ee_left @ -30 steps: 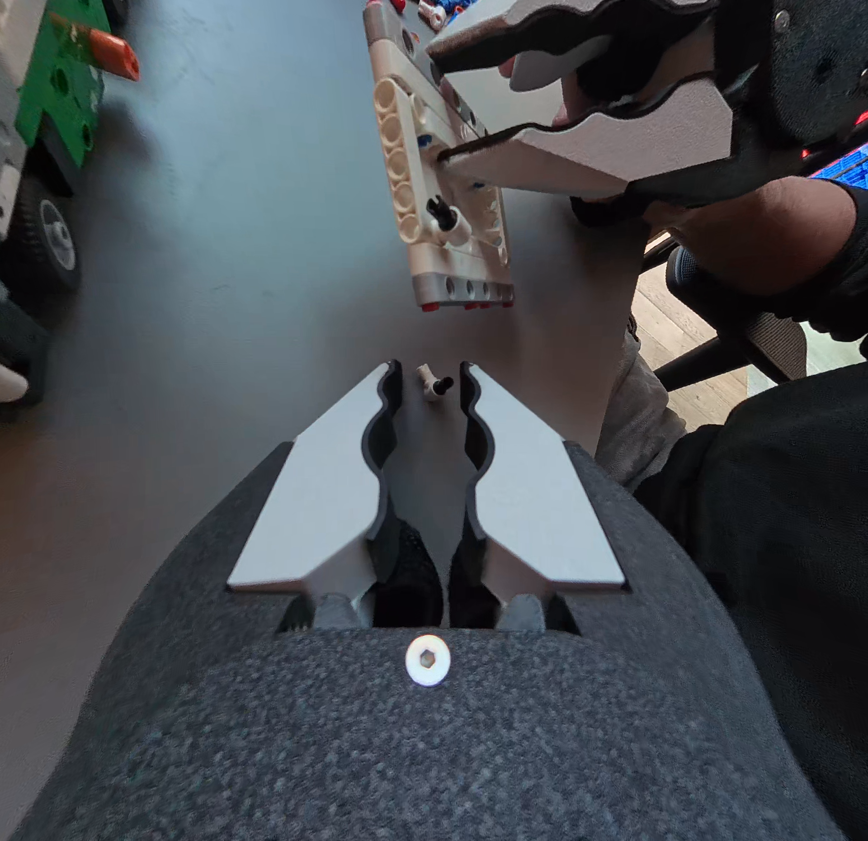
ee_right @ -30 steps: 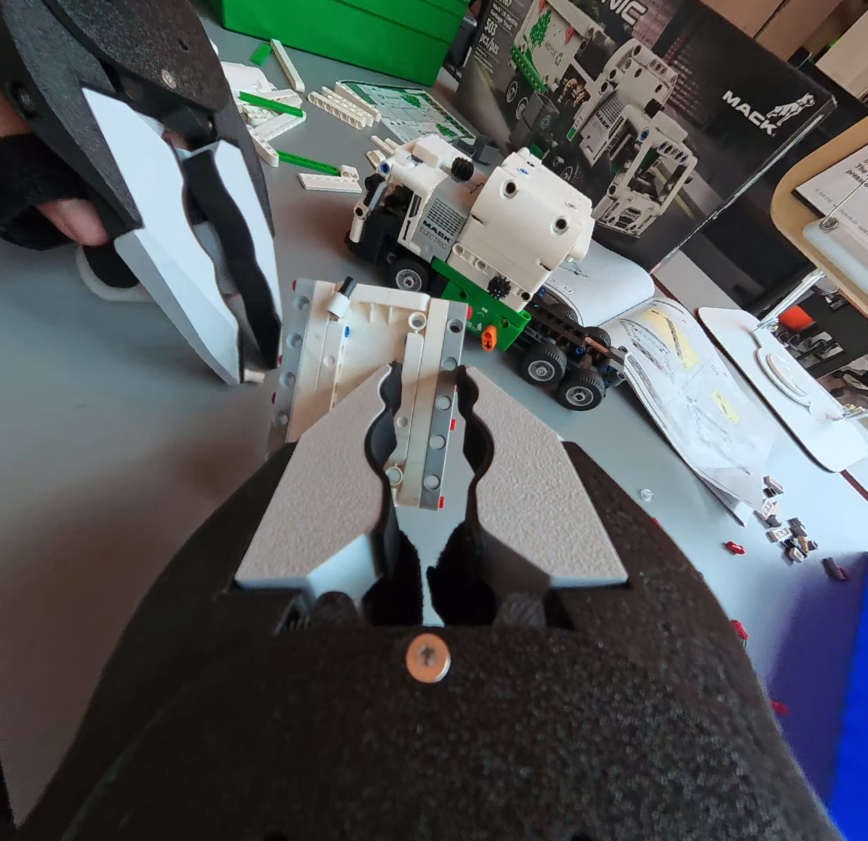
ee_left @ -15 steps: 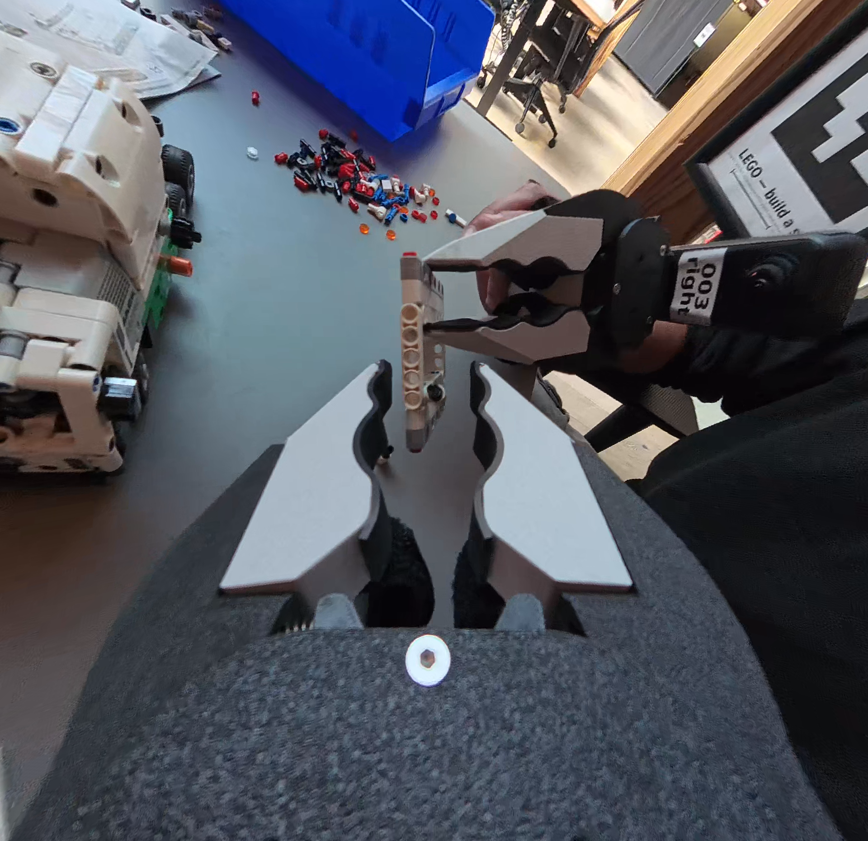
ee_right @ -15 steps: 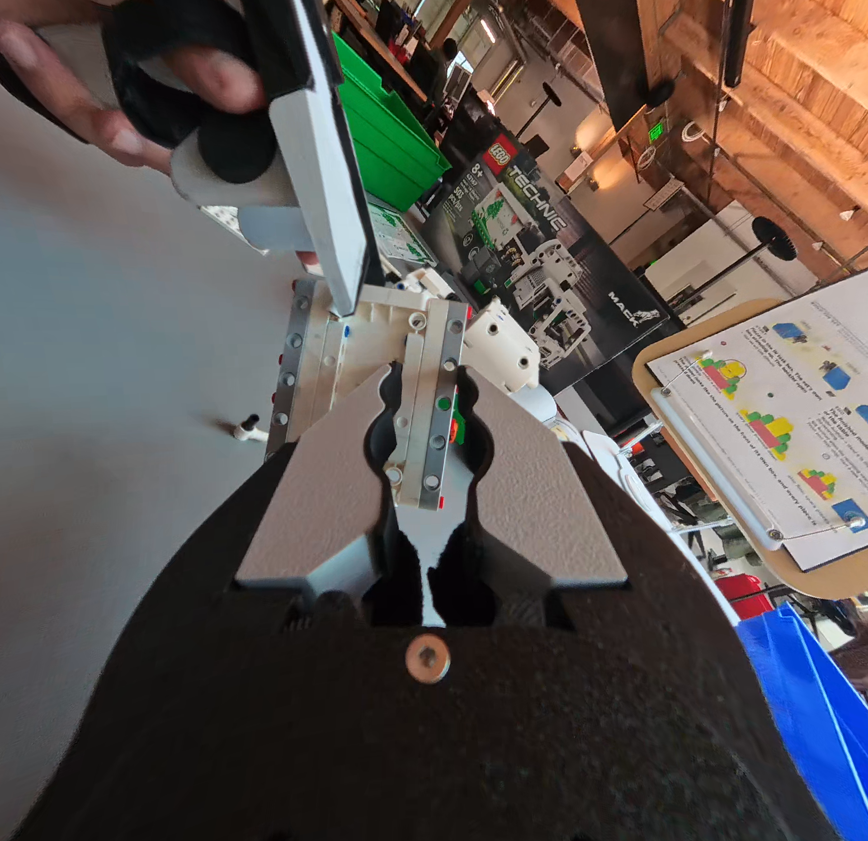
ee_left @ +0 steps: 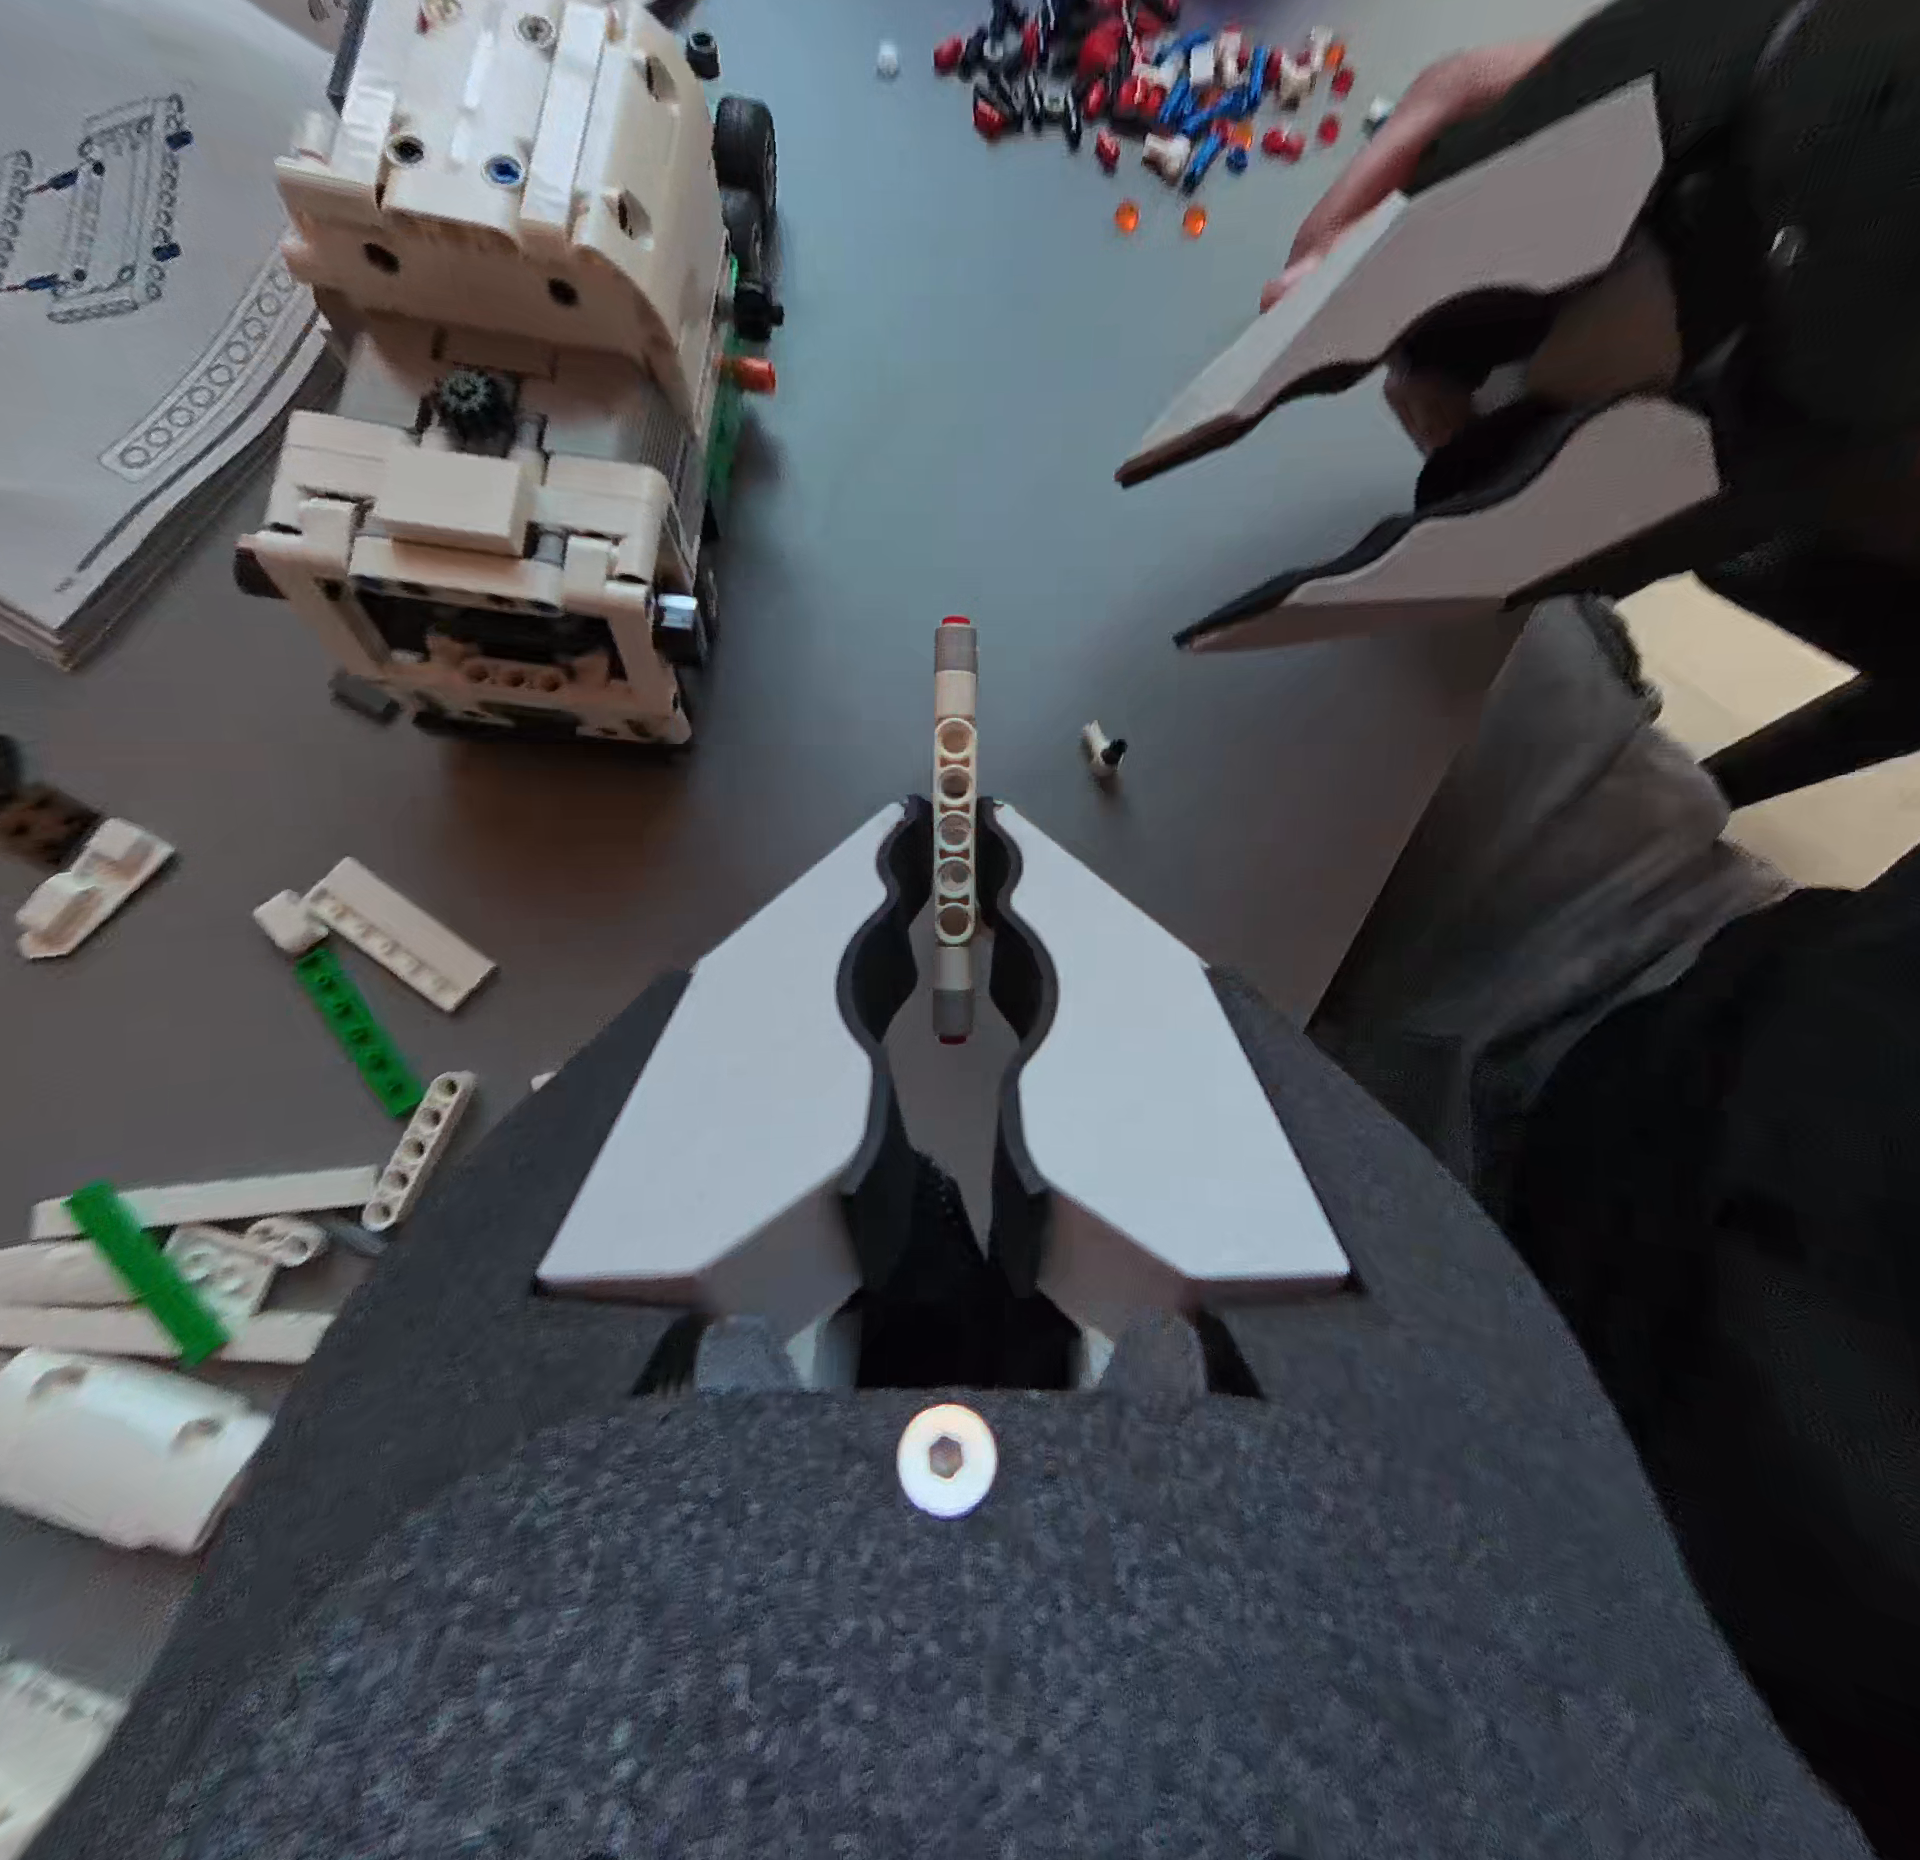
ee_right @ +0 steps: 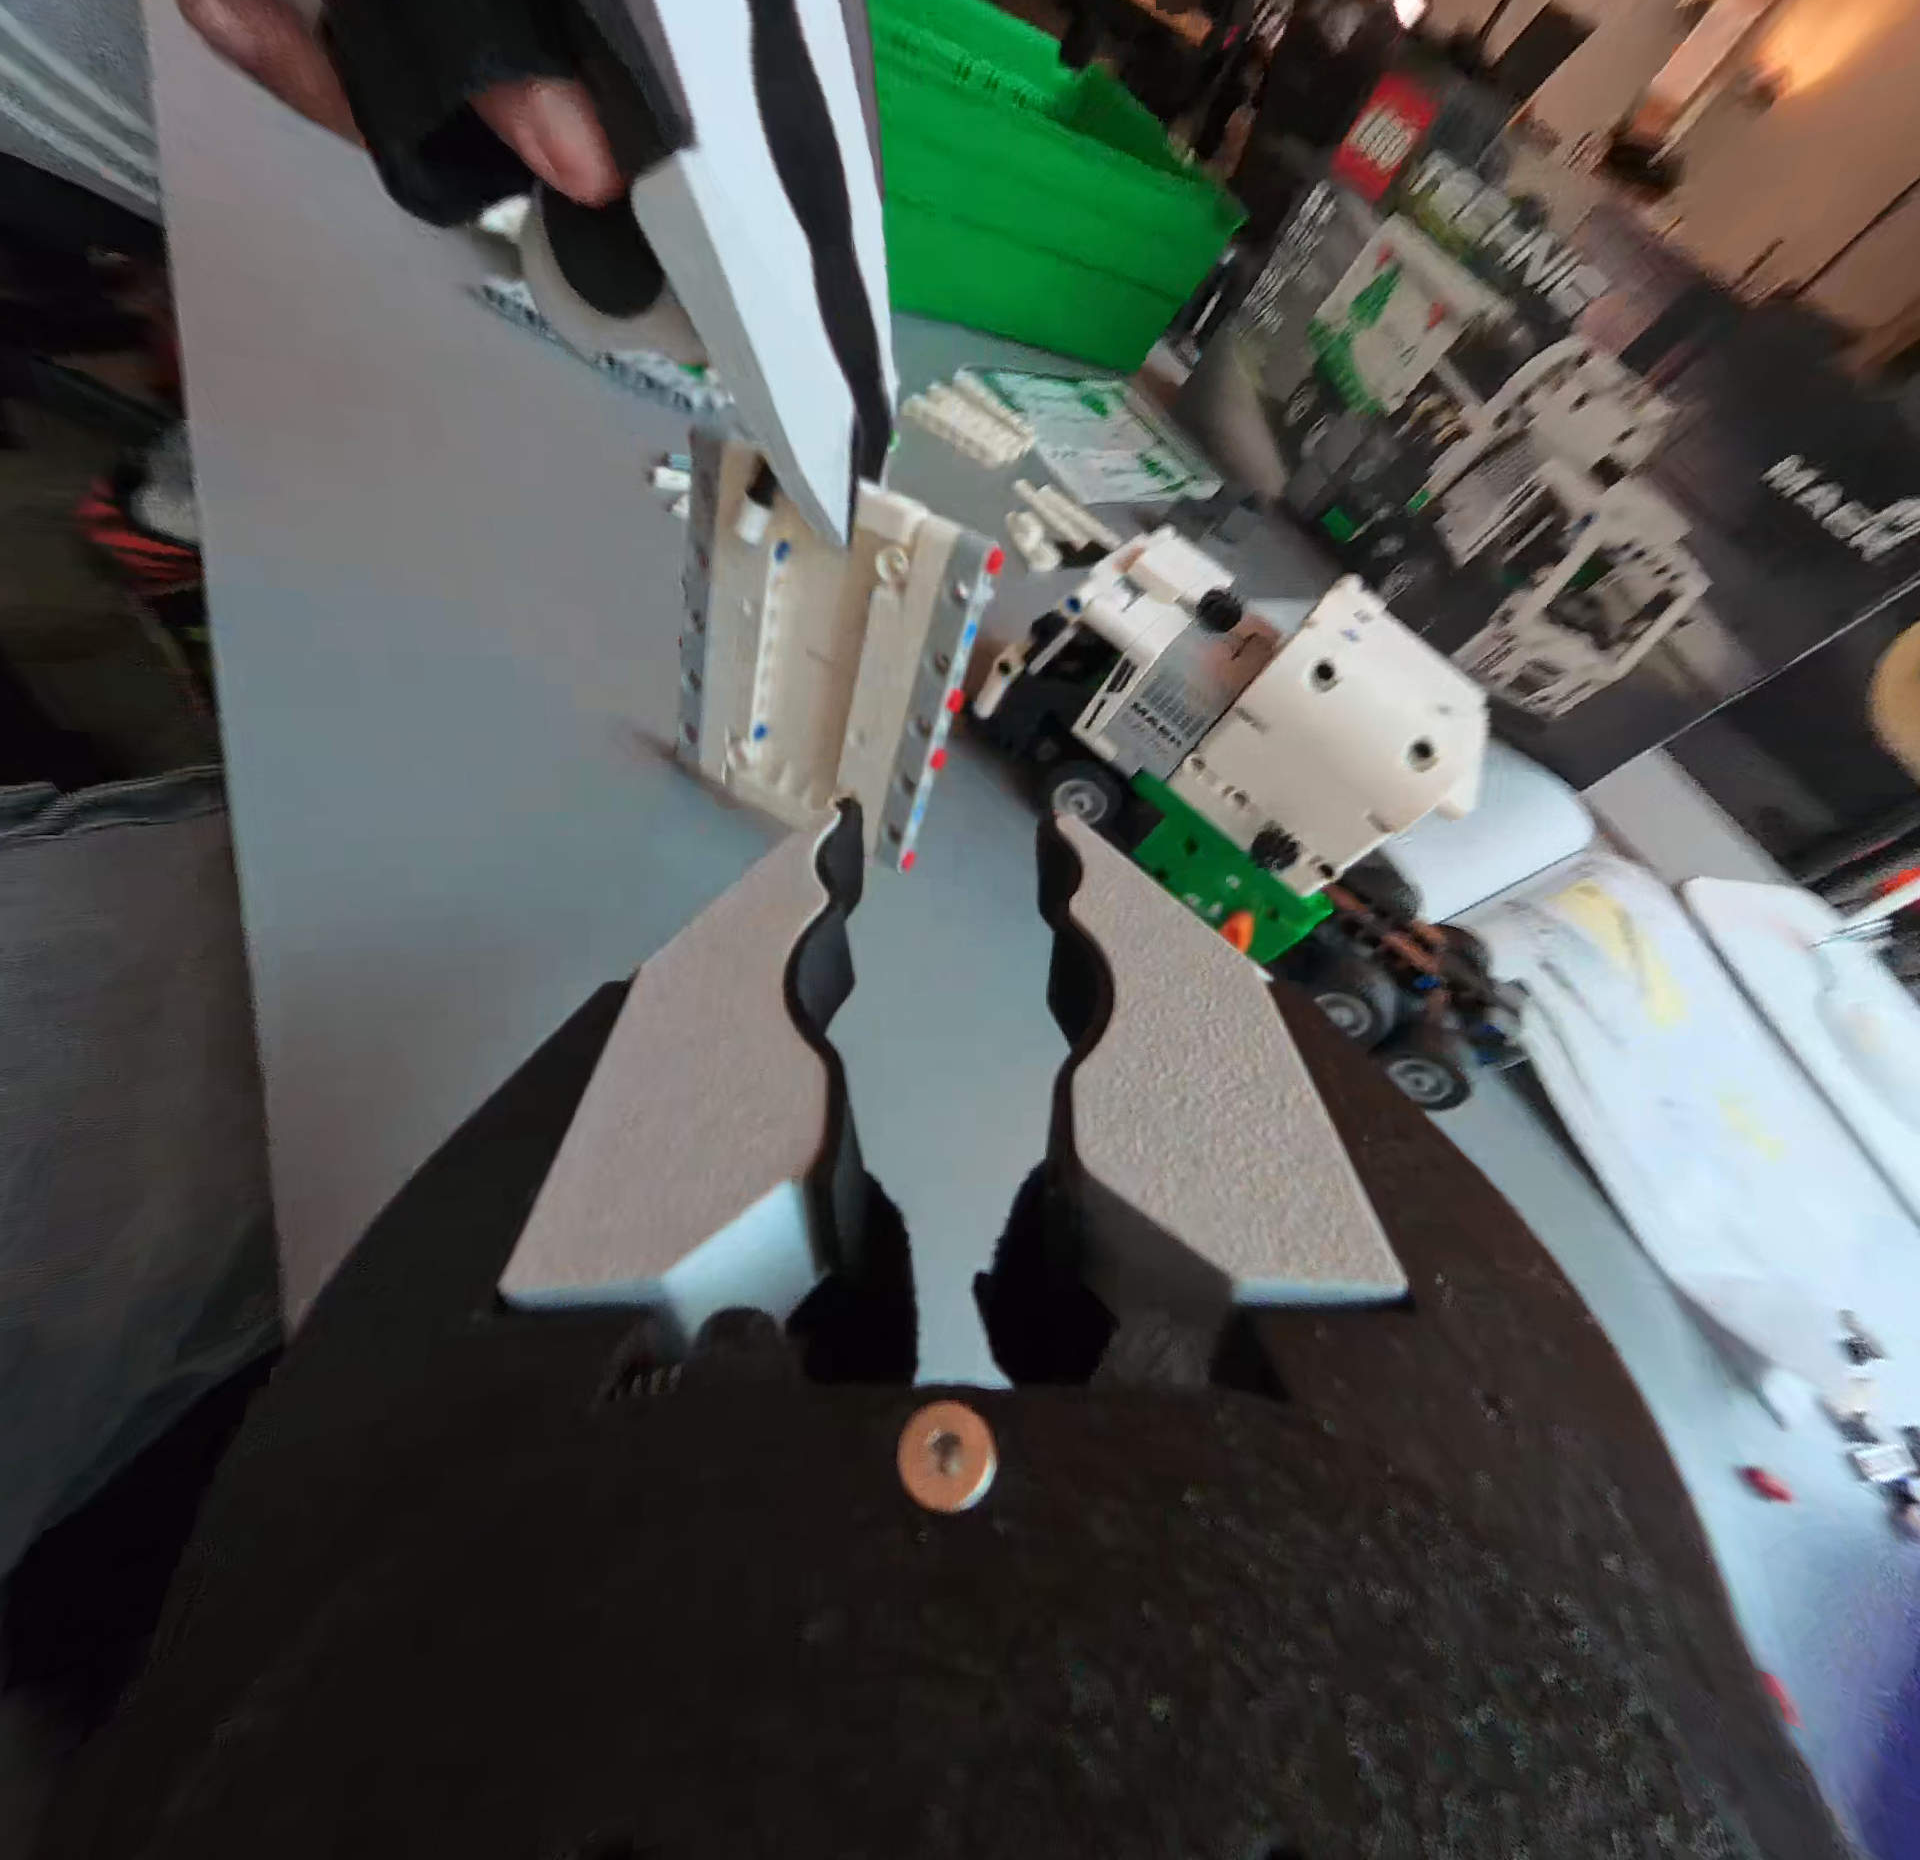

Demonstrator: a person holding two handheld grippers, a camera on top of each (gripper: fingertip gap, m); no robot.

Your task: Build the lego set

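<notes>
Panel handoff over the bench.
Your left gripper (ee_left: 954, 808) clamps the white panel (ee_left: 956, 834) edge-on; your right gripper (ee_right: 951, 839) hangs released beside it, near the truck (ee_right: 1236, 709).

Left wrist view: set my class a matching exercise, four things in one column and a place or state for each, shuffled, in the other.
Things:
1. white panel assembly
2. right claw
3. white truck
4. loose red and blue pins

Places or states:
A. open, holding nothing
B. scattered at the far table edge
C. gripped edge-on in the left claw
D. standing beside the instruction booklet

Pairs: 1-C, 2-A, 3-D, 4-B
</notes>
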